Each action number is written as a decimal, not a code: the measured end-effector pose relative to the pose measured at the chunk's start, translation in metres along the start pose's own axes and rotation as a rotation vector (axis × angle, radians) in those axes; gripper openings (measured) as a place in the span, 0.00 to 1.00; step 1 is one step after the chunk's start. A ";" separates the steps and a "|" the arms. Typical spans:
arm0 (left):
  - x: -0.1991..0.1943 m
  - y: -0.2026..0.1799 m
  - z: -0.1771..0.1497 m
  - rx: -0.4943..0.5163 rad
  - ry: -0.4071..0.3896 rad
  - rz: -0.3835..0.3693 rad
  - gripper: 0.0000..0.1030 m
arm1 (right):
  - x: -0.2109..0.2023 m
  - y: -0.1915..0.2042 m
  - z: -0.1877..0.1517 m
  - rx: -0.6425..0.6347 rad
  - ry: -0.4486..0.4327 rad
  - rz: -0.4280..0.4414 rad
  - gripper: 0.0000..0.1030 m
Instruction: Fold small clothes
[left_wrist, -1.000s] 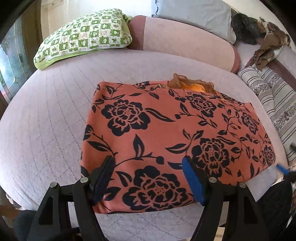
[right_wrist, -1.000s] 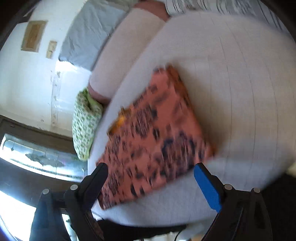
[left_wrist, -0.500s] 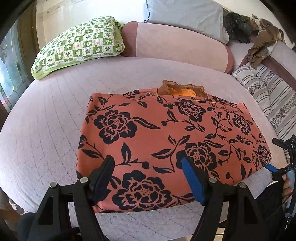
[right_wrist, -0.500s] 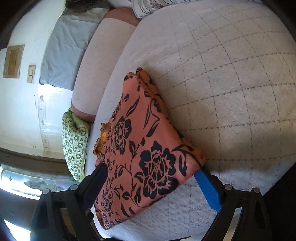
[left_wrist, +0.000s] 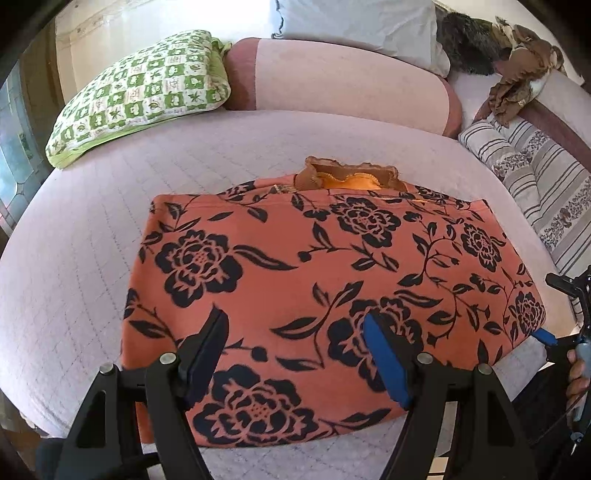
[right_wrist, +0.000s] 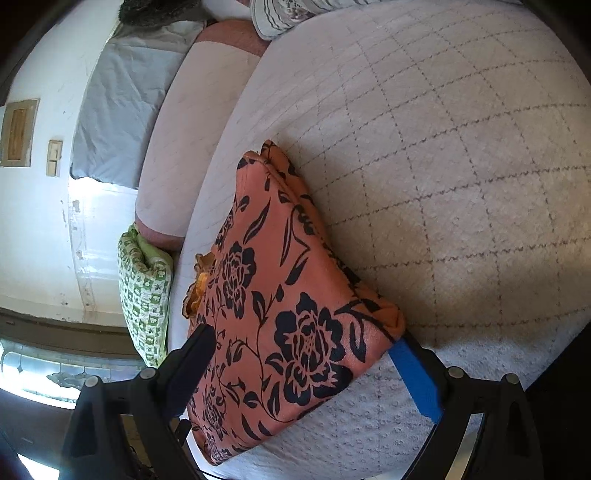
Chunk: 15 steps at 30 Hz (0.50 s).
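An orange garment with black flowers (left_wrist: 325, 273) lies folded flat on the quilted bed (left_wrist: 74, 258). A brown and yellow frill (left_wrist: 351, 177) sticks out at its far edge. My left gripper (left_wrist: 293, 321) hovers open over the garment's near edge, nothing pinched. In the left wrist view my right gripper (left_wrist: 550, 308) is at the garment's right corner, with a hand (left_wrist: 576, 373) behind it. In the right wrist view the garment (right_wrist: 288, 314) has that corner between the wide-apart jaws of the right gripper (right_wrist: 303, 354). The blue finger (right_wrist: 413, 373) sits low beside the corner.
A green checked pillow (left_wrist: 140, 96), a pink bolster (left_wrist: 332, 81) and a grey pillow (left_wrist: 354, 26) line the far side. A striped pillow (left_wrist: 535, 173) and brown clothes (left_wrist: 517, 85) lie at the right. The bed's edge runs just below both grippers.
The right gripper rolled and came down to the garment's right corner, entering the left wrist view. The left gripper drew back a little, so more of the bed shows.
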<state>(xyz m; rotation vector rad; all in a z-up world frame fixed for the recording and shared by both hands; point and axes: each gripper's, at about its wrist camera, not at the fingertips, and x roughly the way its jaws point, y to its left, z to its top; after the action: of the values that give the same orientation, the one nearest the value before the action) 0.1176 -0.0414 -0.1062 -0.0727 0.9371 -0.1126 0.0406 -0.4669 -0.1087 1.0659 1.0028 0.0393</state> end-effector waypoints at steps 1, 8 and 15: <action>0.001 -0.002 0.001 0.002 -0.002 -0.003 0.74 | -0.004 0.002 0.000 -0.004 -0.019 -0.006 0.93; 0.044 -0.023 0.000 0.046 0.065 0.007 0.78 | 0.001 0.004 0.004 -0.051 -0.032 -0.076 0.93; 0.029 -0.025 0.009 0.039 -0.024 -0.016 0.83 | 0.005 0.010 0.001 -0.110 -0.035 -0.124 0.92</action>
<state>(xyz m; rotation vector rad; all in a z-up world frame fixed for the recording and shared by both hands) 0.1403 -0.0699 -0.1217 -0.0449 0.9103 -0.1447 0.0485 -0.4595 -0.1045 0.9003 1.0220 -0.0250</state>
